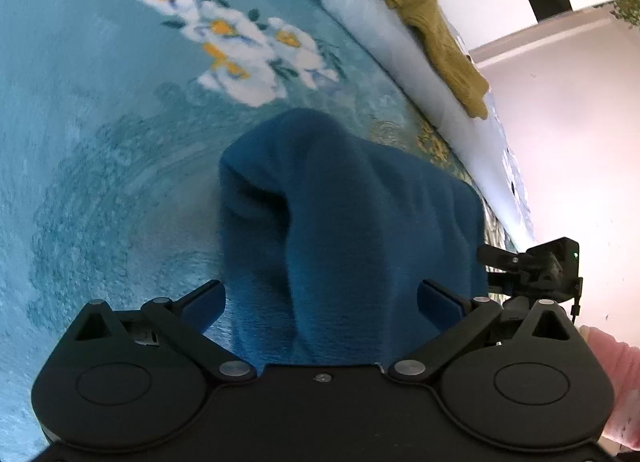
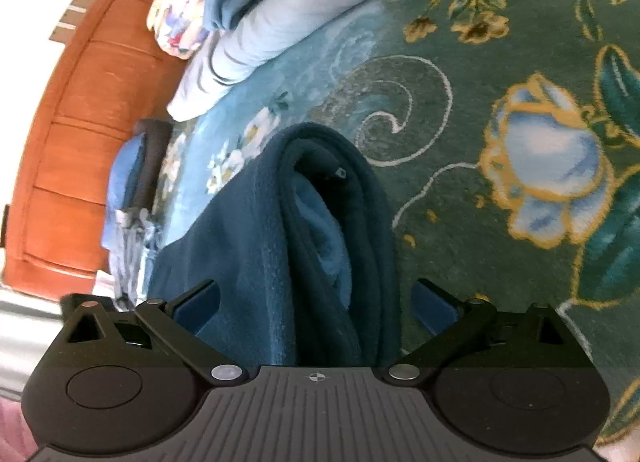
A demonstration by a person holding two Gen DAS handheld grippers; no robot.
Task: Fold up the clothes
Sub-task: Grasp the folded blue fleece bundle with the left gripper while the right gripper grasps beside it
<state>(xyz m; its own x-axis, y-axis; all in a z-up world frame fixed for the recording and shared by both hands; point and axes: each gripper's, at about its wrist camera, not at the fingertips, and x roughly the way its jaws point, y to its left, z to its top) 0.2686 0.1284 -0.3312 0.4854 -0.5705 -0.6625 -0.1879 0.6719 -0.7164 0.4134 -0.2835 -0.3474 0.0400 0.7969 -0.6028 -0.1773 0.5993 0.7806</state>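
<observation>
A dark blue fleece garment (image 1: 340, 201) hangs bunched between the fingers of my left gripper (image 1: 320, 298), lifted above a teal floral blanket (image 1: 100, 121). The fingertips are hidden under the cloth, so the jaw state does not show. In the right wrist view the same fleece garment (image 2: 288, 221) drapes in thick folds between the fingers of my right gripper (image 2: 316, 298), with a lighter blue lining showing inside. Its fingertips are hidden by the cloth too. The right gripper's body (image 1: 536, 266) shows at the garment's right edge in the left wrist view.
A white pillow or duvet (image 1: 360, 1) lies along the bed's far side with a mustard cloth (image 1: 440, 45) on it. A wooden headboard (image 2: 80, 121), a flowered pillow (image 2: 180, 9) and a pile of blue clothes (image 2: 132, 201) lie to the left.
</observation>
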